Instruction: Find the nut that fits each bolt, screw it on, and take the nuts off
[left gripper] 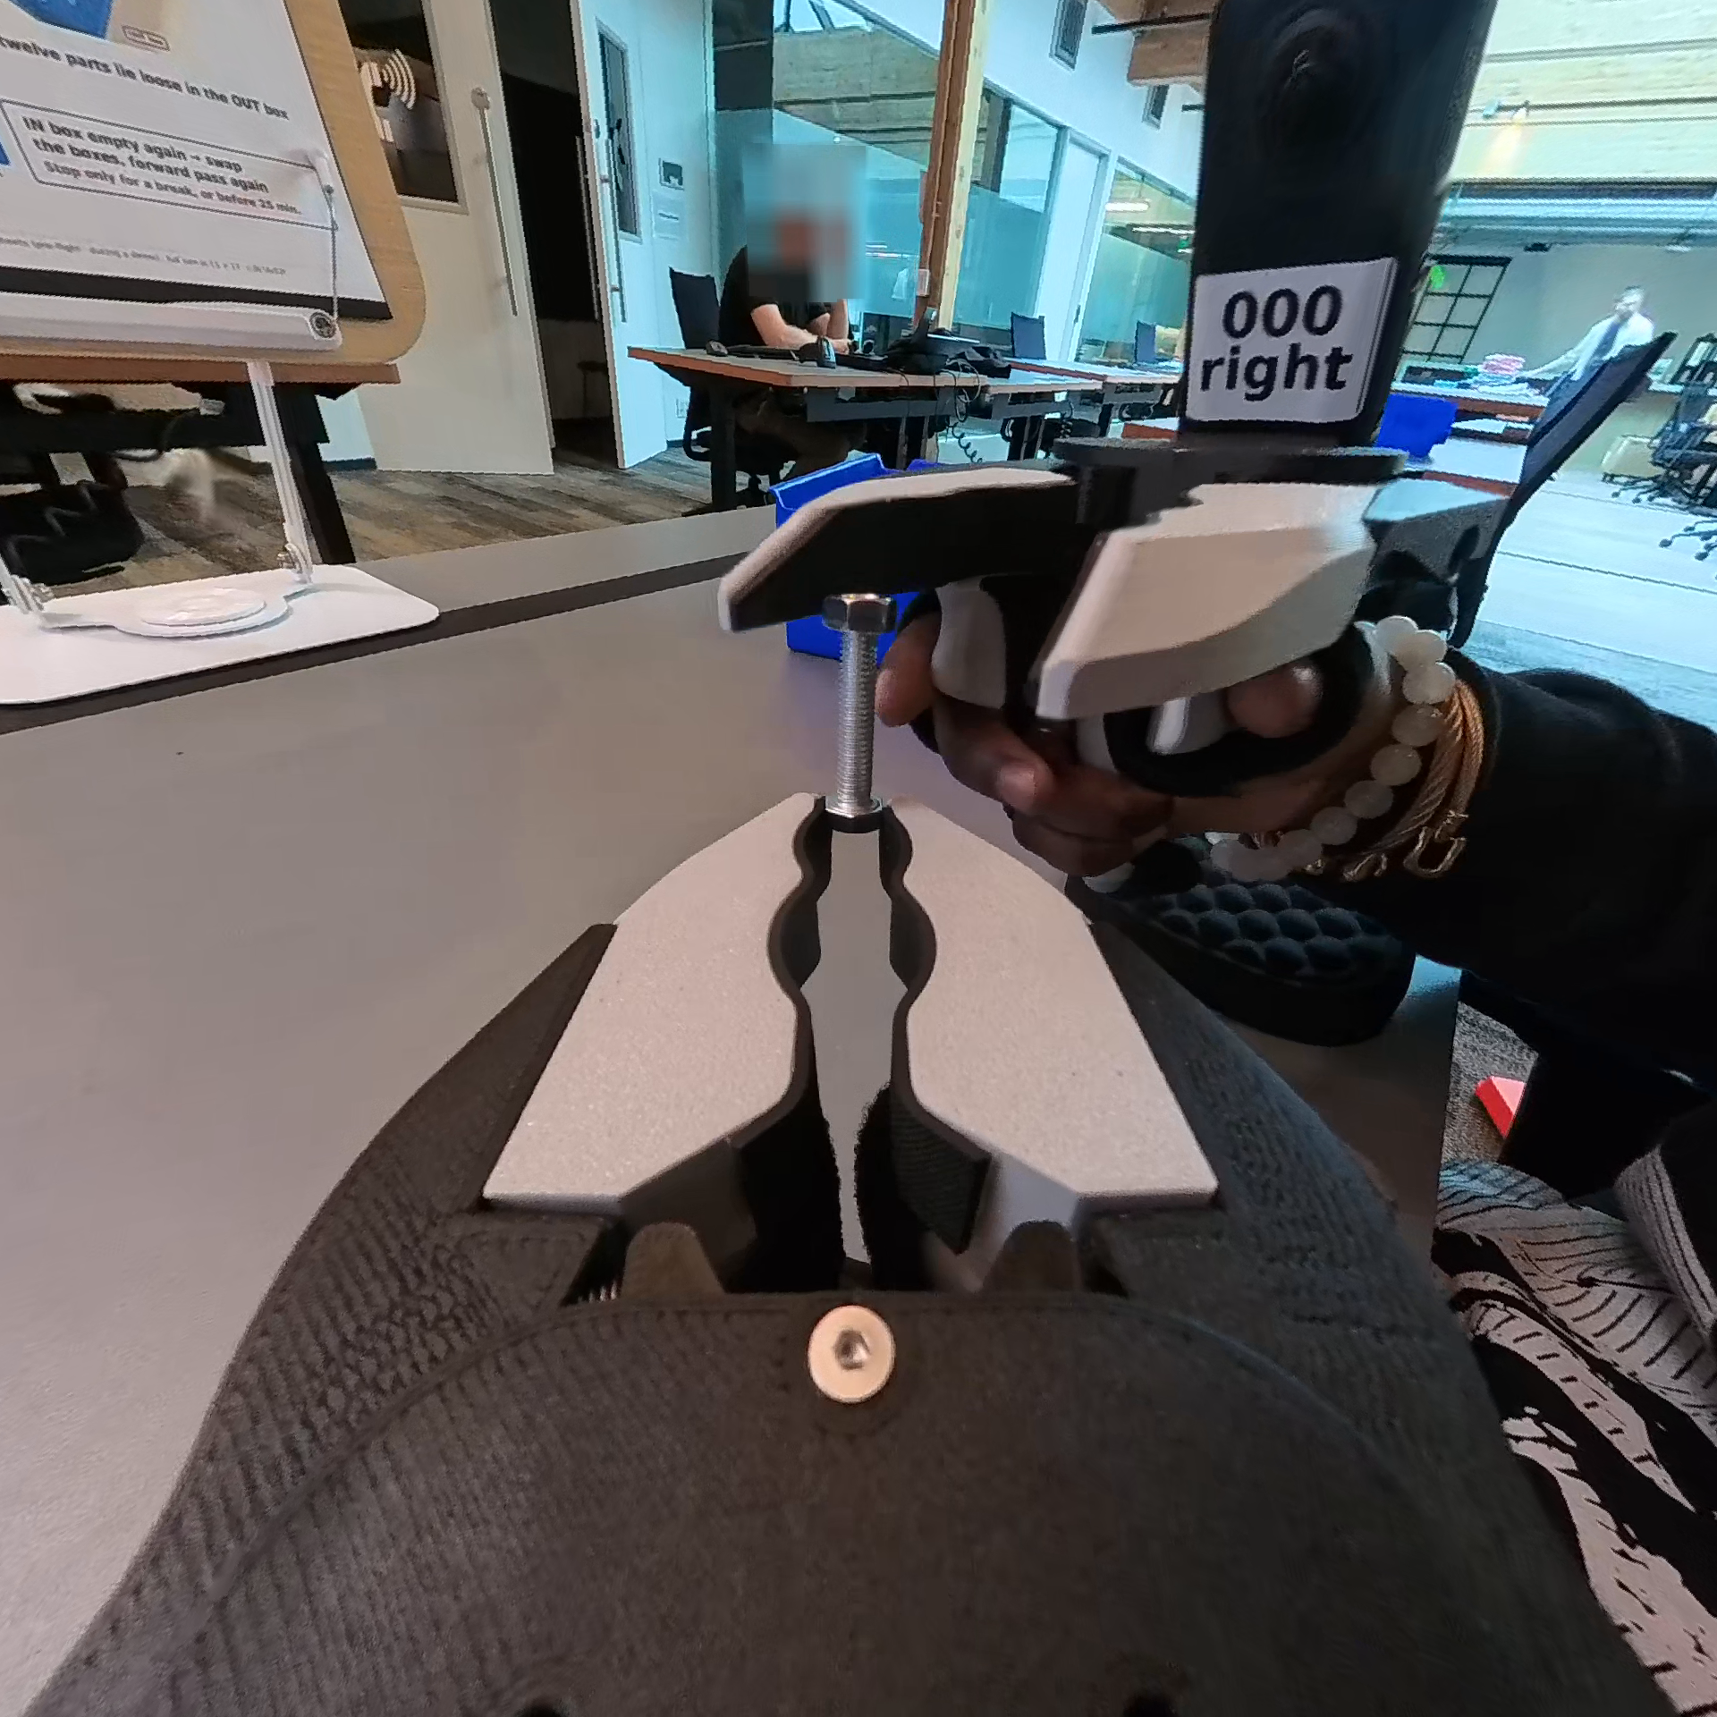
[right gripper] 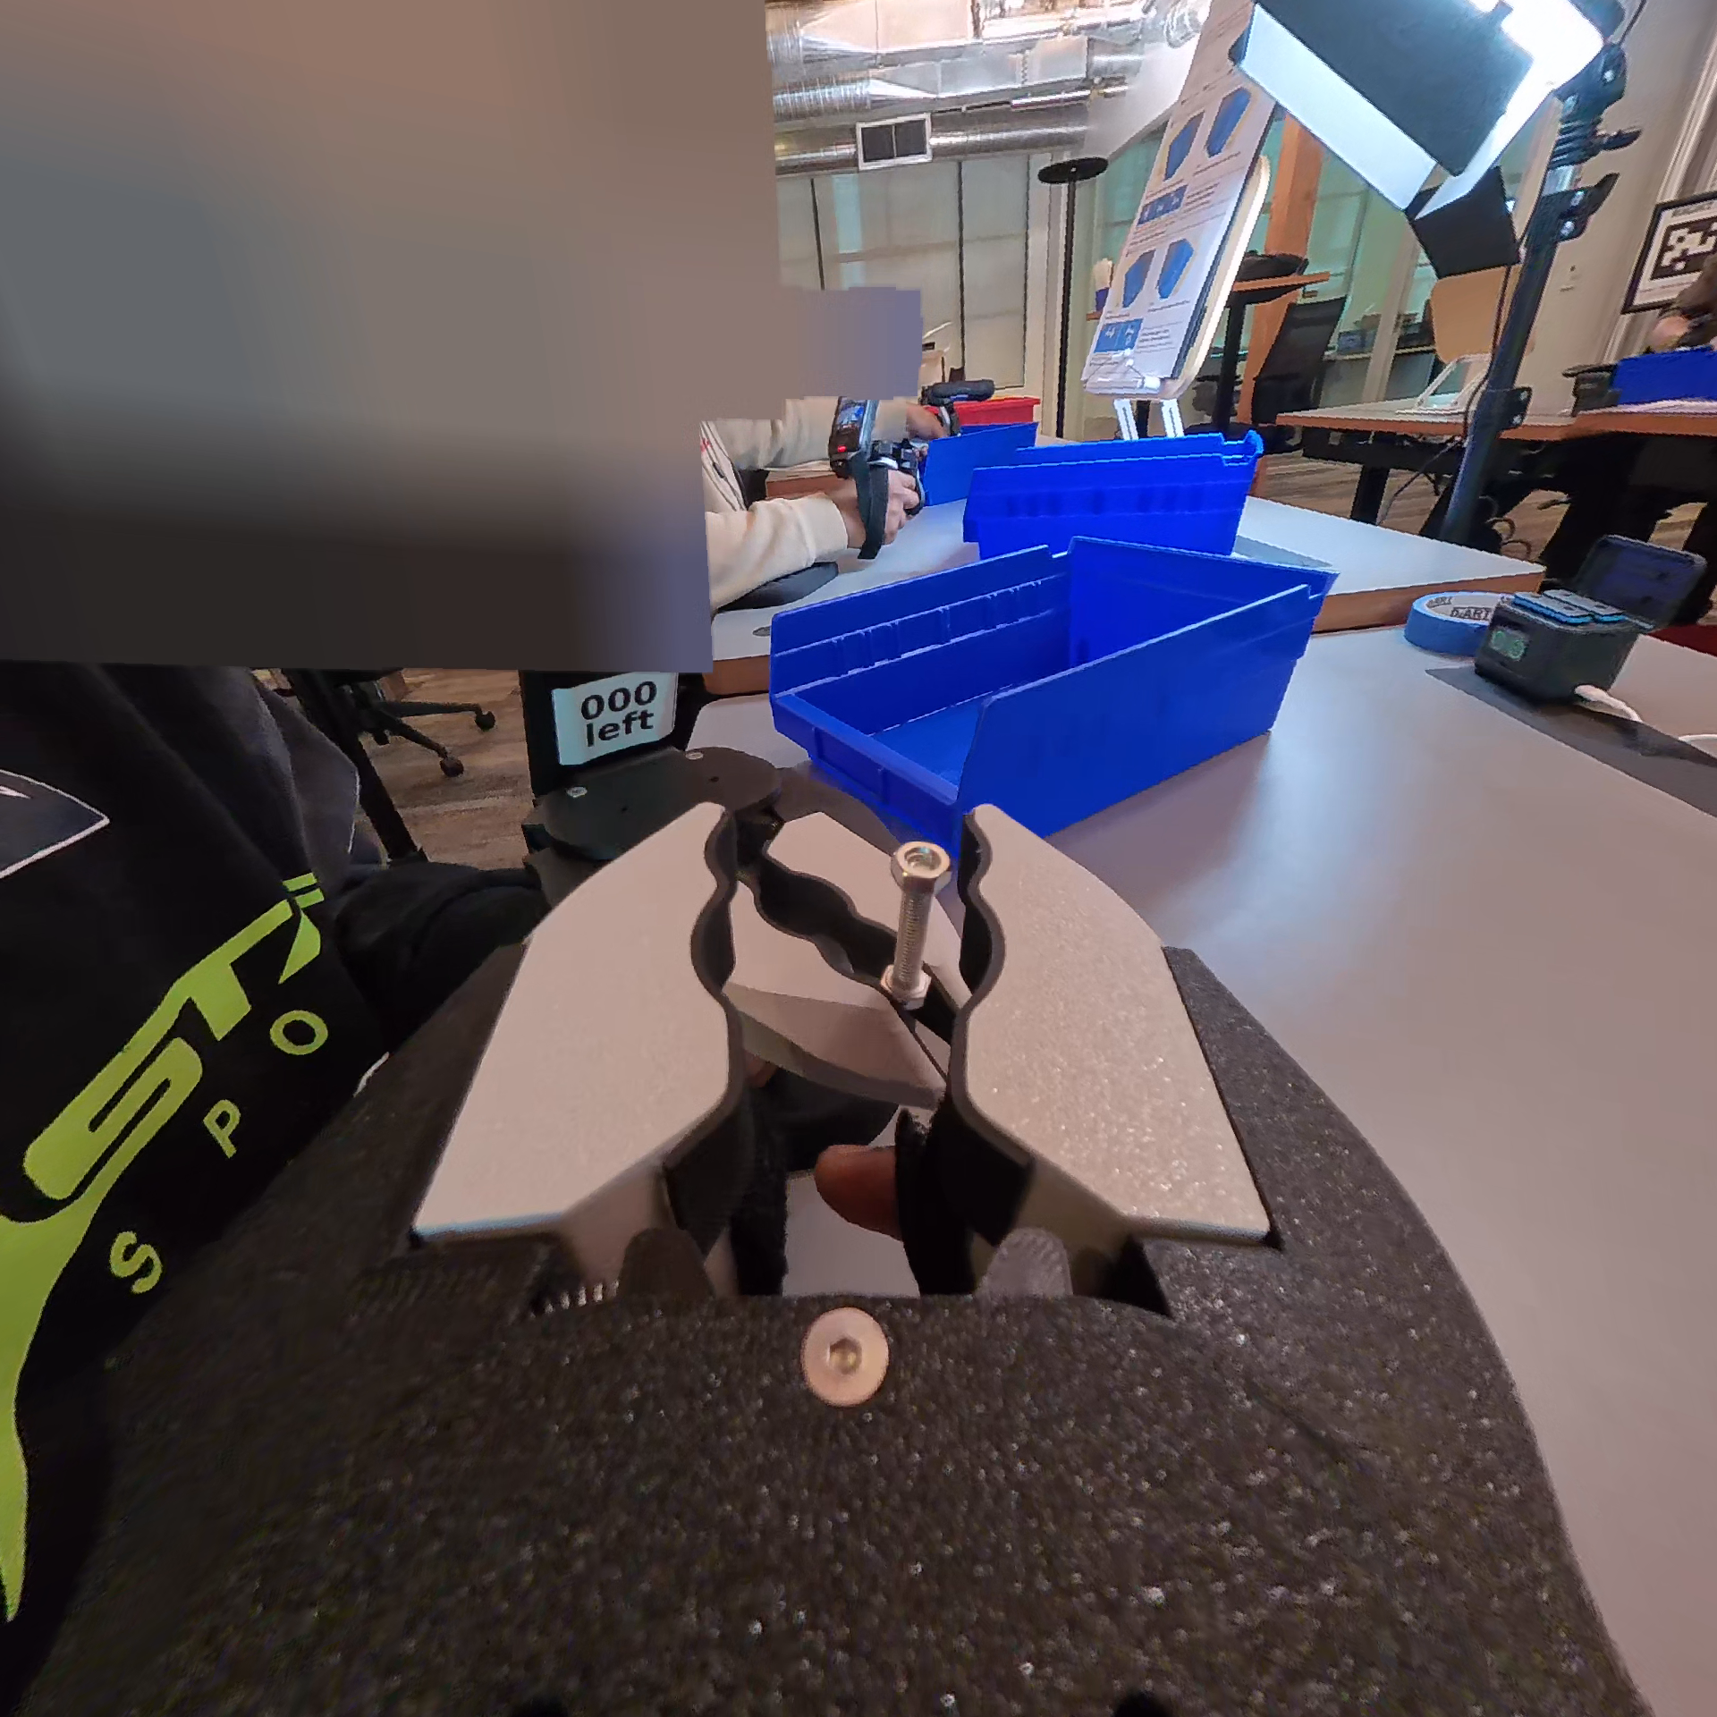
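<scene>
the left jaws [left gripper: 850, 818] are clamped on a nut [left gripper: 852, 819] at their tips, and a bolt [left gripper: 857, 706] stands upright out of that nut, head up. the right jaws [right gripper: 841, 836] stand apart around the bolt head [right gripper: 920, 864]; the left wrist view shows one finger [left gripper: 818, 567] beside the head, and no pad is seen pressing on it. the assembly is held above the grey worktop [left gripper: 372, 836], near a blue bin [right gripper: 1068, 706].

risks from here, as judgement:
- the nut is gripped only at the fingertips. side load from the right jaws could tip the bolt or pull the nut out of the grip.
- if the right jaws close off-centre on the hex head, the head could slip and the turn would be lost.
- a tilted bolt could bind in the thread.
- a freed part could drop to the worktop and roll.

view differences:
- the left wrist view shows the bolt in full side profile, the nut seated between the tips, and the hand [left gripper: 1068, 771] on the right gripper.
- the right wrist view looks down on the bolt head, shows the gap on both sides of it, and shows the bin interior, which the left wrist view mostly hides.
</scene>
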`<state>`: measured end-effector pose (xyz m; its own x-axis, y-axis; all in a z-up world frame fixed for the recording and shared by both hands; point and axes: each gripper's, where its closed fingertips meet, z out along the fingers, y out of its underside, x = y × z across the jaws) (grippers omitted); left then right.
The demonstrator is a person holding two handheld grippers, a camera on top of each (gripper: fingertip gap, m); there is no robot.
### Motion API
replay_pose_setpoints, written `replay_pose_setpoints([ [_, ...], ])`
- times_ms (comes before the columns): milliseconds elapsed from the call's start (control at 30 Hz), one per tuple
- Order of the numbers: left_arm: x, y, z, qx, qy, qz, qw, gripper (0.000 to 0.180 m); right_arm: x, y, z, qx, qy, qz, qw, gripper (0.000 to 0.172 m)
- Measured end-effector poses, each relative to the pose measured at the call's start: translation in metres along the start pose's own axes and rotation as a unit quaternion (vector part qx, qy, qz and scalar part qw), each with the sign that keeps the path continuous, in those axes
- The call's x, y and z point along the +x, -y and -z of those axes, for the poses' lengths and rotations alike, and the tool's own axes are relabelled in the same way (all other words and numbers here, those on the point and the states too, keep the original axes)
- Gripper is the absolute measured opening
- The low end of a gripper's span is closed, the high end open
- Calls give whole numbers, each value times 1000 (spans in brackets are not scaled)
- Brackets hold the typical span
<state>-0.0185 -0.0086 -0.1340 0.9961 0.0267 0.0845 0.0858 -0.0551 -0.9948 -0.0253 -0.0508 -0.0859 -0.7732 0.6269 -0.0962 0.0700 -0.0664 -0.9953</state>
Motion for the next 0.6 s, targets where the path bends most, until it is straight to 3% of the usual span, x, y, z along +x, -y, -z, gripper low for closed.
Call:
replay_pose_setpoints([
  [600,-3,1,1,4,2,11,1000,10,-2,1,20,6,-31,0,1000,40],
])
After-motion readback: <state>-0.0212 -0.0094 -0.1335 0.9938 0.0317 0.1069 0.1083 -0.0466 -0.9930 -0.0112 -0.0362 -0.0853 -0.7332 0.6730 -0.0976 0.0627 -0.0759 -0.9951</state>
